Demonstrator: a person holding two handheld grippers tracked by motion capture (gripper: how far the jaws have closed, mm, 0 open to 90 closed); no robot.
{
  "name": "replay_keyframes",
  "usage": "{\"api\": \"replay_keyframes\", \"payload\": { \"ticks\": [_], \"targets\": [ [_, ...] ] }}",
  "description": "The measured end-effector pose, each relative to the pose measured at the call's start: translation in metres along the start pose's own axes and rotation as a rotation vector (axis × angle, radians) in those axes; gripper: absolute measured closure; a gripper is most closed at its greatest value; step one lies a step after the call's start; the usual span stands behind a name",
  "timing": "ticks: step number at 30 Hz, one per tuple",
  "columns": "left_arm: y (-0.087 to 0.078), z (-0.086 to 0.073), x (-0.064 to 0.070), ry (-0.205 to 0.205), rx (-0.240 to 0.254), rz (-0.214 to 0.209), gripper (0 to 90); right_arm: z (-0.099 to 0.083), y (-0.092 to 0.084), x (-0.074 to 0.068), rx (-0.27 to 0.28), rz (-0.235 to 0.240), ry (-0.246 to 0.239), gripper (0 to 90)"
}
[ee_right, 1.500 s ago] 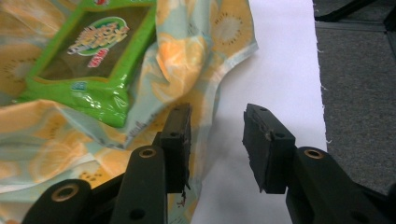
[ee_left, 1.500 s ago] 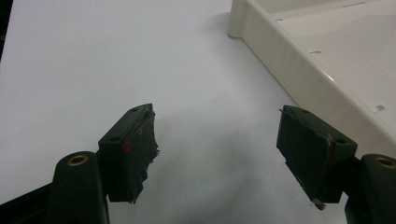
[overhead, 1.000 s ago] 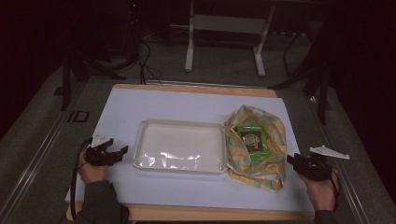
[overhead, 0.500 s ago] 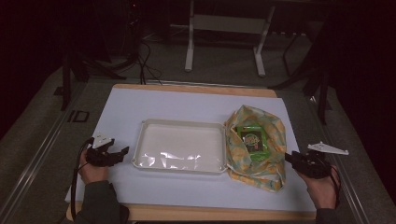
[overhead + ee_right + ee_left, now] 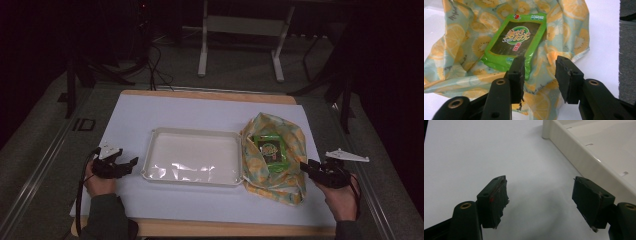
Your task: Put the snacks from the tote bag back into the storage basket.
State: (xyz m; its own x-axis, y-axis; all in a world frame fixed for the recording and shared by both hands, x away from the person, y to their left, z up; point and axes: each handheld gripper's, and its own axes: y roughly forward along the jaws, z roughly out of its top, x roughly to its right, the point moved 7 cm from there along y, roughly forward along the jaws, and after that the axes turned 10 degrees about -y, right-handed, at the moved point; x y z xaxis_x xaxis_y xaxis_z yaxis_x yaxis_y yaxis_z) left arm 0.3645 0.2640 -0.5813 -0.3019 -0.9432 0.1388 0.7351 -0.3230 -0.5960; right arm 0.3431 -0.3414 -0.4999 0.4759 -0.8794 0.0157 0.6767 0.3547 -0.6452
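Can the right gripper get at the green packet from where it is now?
Probably yes. The right gripper is open and aimed at the green packet, which lies exposed on the fruit-print cloth with nothing between them.

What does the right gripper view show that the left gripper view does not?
Right gripper view: the open right tongs aimed at a green snack packet lying on a fruit-print cloth, with dark floor at the right edge.

Left gripper view: the open left tongs above bare table, beside the cream tray, whose outer wall and corner show.

Both: black jaws apart with nothing between them, and the white table cover.
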Motion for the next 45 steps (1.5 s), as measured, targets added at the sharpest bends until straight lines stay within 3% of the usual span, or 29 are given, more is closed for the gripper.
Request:
{"api": "replay_keyframes", "payload": {
  "ticks": [18,45],
  "targets": [
    [0.0,0.0,0.0,0.0,0.0,-0.003,28.7,0.01,0.016,-0.009,-0.026,0.05,-0.006,55.7],
    [0.0,0.0,-0.001,-0.007,-0.002,-0.008,28.7,0.023,0.045,-0.004,-0.068,0.098,0.023,52.2]
  ]
}}
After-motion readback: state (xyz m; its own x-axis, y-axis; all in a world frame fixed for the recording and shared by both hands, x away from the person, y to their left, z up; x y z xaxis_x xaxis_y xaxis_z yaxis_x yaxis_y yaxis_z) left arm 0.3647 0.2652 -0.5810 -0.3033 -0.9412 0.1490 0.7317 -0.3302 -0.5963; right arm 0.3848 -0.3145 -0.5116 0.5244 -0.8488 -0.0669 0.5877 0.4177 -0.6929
